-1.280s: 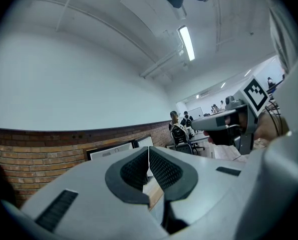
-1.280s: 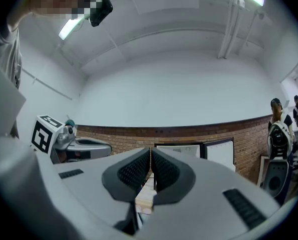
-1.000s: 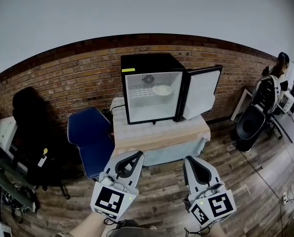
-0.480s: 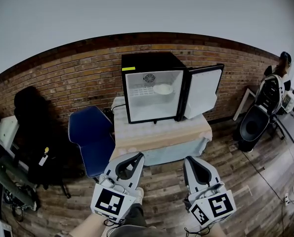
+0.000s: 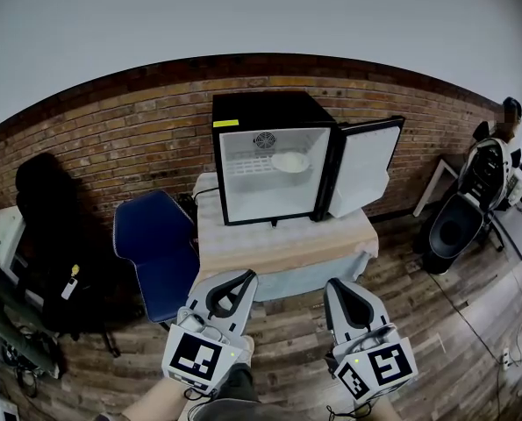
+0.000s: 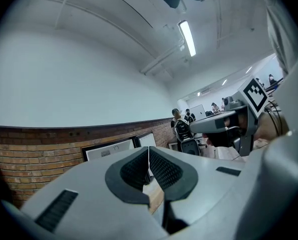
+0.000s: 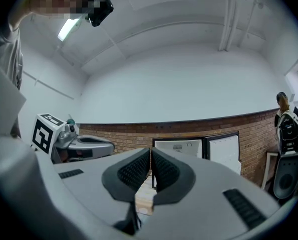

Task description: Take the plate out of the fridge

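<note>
Now we face the open mini fridge (image 5: 274, 160) at the table's (image 5: 287, 242) back edge.
We hold left gripper (image 5: 244, 274) and right gripper (image 5: 334, 284) shut, empty; the white plate (image 5: 289, 161) lies on the upper shelf.

Before me, a brick wall (image 5: 120, 143) rises into white plaster (image 5: 243, 16). A blue chair (image 5: 155, 248) stands just beside a cloth-covered table (image 5: 287, 242) on the wooden floor (image 5: 454, 323).
</note>
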{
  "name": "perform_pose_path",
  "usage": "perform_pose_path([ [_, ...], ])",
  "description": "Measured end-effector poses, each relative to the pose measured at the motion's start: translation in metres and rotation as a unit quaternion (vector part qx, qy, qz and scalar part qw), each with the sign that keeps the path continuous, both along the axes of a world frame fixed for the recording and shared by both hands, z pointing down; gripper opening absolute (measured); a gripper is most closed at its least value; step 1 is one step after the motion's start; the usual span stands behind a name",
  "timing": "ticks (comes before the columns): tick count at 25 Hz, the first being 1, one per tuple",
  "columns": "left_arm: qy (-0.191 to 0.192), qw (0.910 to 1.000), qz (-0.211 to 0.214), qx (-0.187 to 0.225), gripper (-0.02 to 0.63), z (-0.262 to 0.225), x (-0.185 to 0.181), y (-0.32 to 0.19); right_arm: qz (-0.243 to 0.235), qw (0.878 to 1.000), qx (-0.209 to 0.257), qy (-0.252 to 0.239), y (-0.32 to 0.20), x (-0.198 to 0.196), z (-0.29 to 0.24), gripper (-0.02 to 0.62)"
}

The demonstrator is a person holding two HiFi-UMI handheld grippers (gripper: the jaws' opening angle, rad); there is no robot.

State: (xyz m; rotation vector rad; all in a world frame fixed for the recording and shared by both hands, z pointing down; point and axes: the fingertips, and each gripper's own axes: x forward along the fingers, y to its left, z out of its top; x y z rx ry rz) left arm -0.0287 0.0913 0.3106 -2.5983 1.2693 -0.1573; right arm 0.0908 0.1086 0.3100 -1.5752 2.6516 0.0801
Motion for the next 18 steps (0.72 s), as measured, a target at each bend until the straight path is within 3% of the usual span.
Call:
perform_pose_path([
  [18,-0.002,0.9993,0.023,-0.029,0.02,0.018,-0.002,-0.148,0.021,0.999,-0.038,0.002,-0.145,-0.005,0.018,0.031],
])
